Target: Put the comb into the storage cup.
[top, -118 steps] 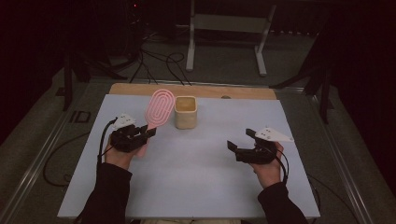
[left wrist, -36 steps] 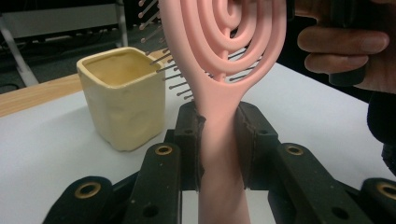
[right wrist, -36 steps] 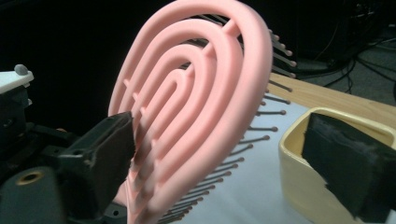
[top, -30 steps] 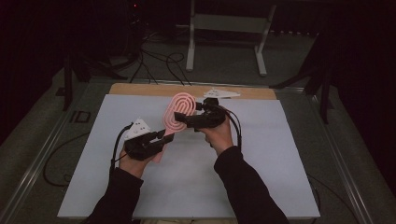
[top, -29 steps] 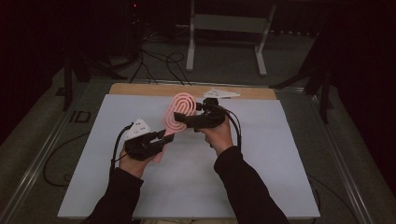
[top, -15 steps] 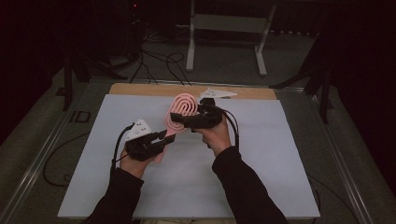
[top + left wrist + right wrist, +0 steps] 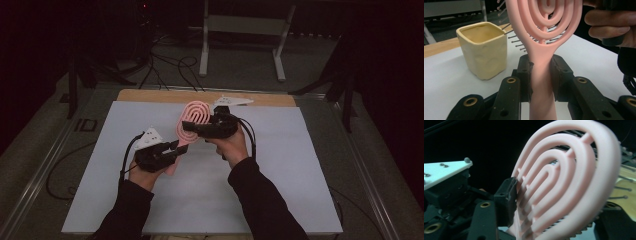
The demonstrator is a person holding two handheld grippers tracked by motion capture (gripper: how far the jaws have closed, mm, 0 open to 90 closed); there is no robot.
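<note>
Pink hairbrush (image 7: 189,123) held off the white table (image 7: 280,195), near its far middle, long axis running from near-left up and away toward the far edge; head end high, handle end low. Left gripper (image 7: 541,72) is clamped on the handle, both pads pressed flat against it just below the neck where the head flares. Right gripper (image 7: 192,126) comes in from the right at head level, across the brush's long axis; in the right gripper view one jaw pad sits against the ribbed back of the head (image 7: 564,185) and the other jaw stands on the bristle side, low right, but contact there is blurred, so whether it has closed on the head I cannot tell. Judgement: a hand-over turns on this crossing, left holding the low end, right the nearer to the head. Cream square cup (image 7: 483,48) stands upright beyond the brush on the bristle side, apart from it. Handle's lower end is cut off in the left gripper view.
</note>
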